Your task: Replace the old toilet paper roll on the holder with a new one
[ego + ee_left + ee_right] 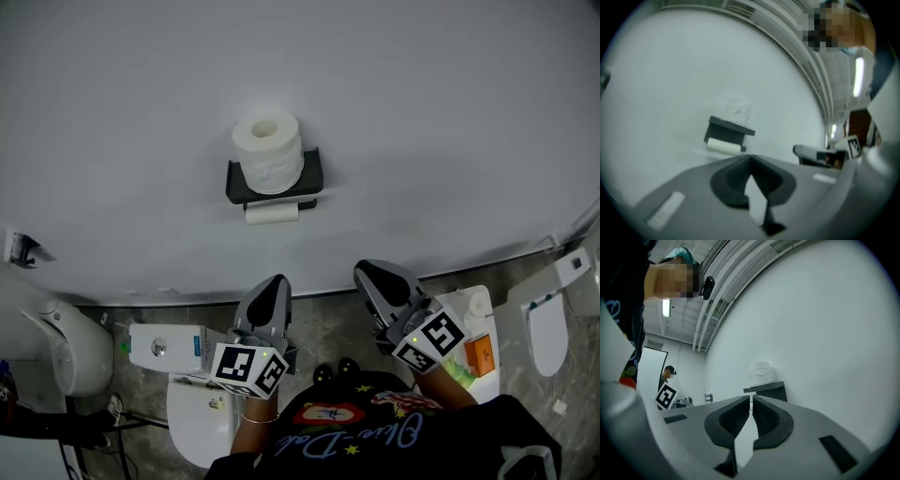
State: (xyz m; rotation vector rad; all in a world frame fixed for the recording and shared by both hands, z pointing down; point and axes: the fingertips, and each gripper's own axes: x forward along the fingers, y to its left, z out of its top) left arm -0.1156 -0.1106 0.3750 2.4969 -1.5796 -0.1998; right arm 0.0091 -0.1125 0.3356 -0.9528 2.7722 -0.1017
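Left hand-held gripper [274, 291] is clamped together with nothing in it, well back from the wall. Mid-wall there's the black holder [234, 183], a full roll [269, 152] standing upright on top and the thin old roll [272, 213] hanging underneath. Right hand-held gripper [382, 279] is pinched together too, empty

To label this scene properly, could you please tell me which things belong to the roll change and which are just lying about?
Job: holder, thin roll under it, full roll on top, left gripper, right gripper.
Lying about: toilet, white box, orange box.
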